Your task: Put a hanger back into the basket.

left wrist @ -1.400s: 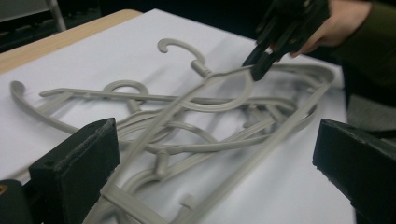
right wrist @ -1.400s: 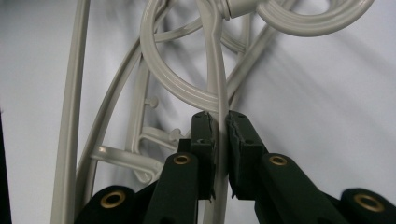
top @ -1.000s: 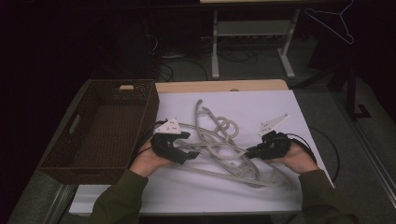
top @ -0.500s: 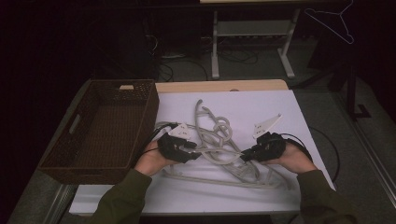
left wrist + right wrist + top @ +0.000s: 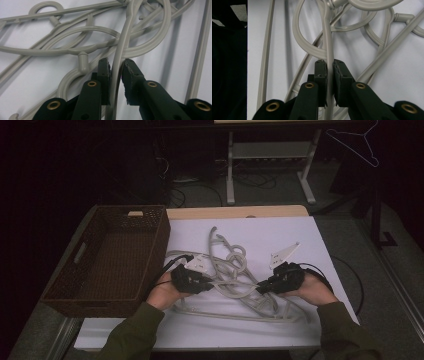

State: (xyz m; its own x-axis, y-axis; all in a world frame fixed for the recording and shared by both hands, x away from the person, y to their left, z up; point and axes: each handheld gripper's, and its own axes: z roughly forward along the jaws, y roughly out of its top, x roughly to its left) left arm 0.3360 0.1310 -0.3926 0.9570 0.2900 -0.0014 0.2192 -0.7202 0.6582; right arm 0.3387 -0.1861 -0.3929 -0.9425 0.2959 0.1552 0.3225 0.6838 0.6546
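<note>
A tangle of grey plastic clothes hangers (image 5: 234, 262) lies on the white table top (image 5: 285, 232). My left gripper (image 5: 212, 283) reaches into the pile from the left. Its jaws have just been closing around one thin hanger arm (image 5: 117, 58); the arm rests against one pad, with a sliver of gap to the other pad (image 5: 128, 75). My right gripper (image 5: 260, 289) comes in from the right, shut on a hanger arm (image 5: 327, 42) that runs straight up between its pads. Both grippers (image 5: 116, 62) (image 5: 330, 62) lie low over the table.
A dark woven basket (image 5: 159, 237) stands at the table's left, close behind my left hand. White plates top both grippers. Behind the table are a metal frame's legs (image 5: 231, 175) and a wire hanger (image 5: 357, 142) in the dark.
My left gripper has slid right, into the hanger pile, and its jaws have narrowed around a hanger arm. The right gripper has kept its grip and moved only slightly.
</note>
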